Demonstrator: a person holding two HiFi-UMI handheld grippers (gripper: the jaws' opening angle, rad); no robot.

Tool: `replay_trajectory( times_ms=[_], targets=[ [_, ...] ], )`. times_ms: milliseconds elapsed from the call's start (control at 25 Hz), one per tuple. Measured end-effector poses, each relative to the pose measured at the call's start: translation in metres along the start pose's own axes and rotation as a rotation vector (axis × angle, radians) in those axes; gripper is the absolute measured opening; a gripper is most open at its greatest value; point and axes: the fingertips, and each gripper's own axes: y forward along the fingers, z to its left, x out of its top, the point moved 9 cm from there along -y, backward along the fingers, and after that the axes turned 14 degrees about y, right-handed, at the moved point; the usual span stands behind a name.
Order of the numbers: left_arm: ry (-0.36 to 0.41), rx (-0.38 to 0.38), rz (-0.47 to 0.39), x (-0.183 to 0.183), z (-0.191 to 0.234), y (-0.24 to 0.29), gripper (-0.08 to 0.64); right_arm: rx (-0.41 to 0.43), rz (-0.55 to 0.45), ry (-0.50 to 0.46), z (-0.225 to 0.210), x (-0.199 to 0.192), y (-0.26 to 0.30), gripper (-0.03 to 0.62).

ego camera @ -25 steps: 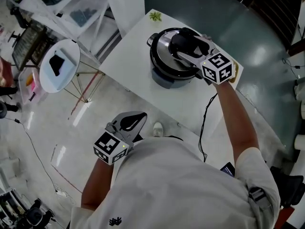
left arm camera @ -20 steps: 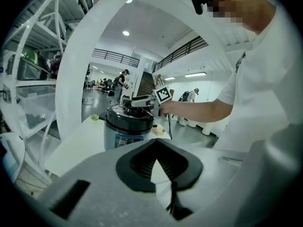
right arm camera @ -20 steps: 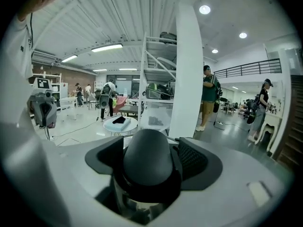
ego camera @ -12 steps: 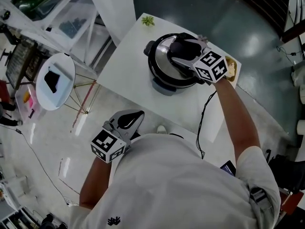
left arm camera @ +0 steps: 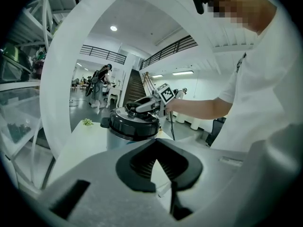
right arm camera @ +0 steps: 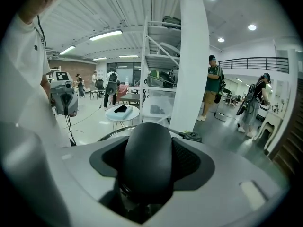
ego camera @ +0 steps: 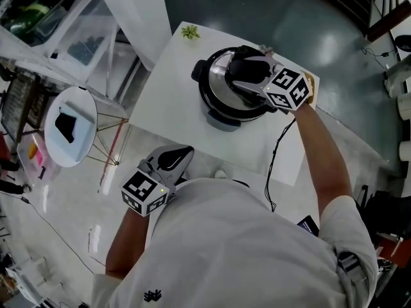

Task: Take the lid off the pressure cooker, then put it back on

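The pressure cooker [ego camera: 221,104] stands on a white table [ego camera: 170,104] with its steel-and-black lid [ego camera: 217,76] on. My right gripper [ego camera: 249,70] reaches over the lid from the right. Its jaws are closing, and the lid's black handle [right arm camera: 144,157] fills the space between its pads [right arm camera: 189,160], which lie against it on both sides. My left gripper [ego camera: 174,160] hangs off the table's near side, close to my body, shut and holding nothing. In the left gripper view, the cooker [left arm camera: 134,125] shows ahead, beyond that gripper [left arm camera: 154,161].
A small green plant [ego camera: 189,32] sits at the table's far corner. The cooker's black cable [ego camera: 275,165] drops off the near right edge. A round white side table [ego camera: 67,126] and clear storage shelves [ego camera: 70,27] stand on the left. People stand further off [right arm camera: 213,93].
My right gripper has settled lower around the lid's handle and its jaws have narrowed. The left gripper has drifted a little sideways off the table. The lid has not moved.
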Motion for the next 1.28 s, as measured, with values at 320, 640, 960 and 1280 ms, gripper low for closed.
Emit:
replay_trajectory(
  times_ms=[320,640,960,1280],
  targets=[
    [0.01,-0.041,0.0,-0.001,0.016,-0.005,0.006,-0.003,-0.003,0.003,0.0,0.0,-0.001,0.293],
    [0.006,-0.055,0.002,-0.004,0.021,-0.005,0.006,-0.004,-0.005,0.003,0.0,-0.001,-0.001,0.293],
    [0.007,-0.057,0.011,-0.008,0.021,-0.005,0.006,-0.007,-0.007,0.004,0.0,-0.002,-0.001,0.293],
    [0.006,-0.058,0.007,-0.008,0.023,-0.004,0.006,-0.005,-0.019,0.021,-0.001,0.002,-0.002,0.291]
  ],
)
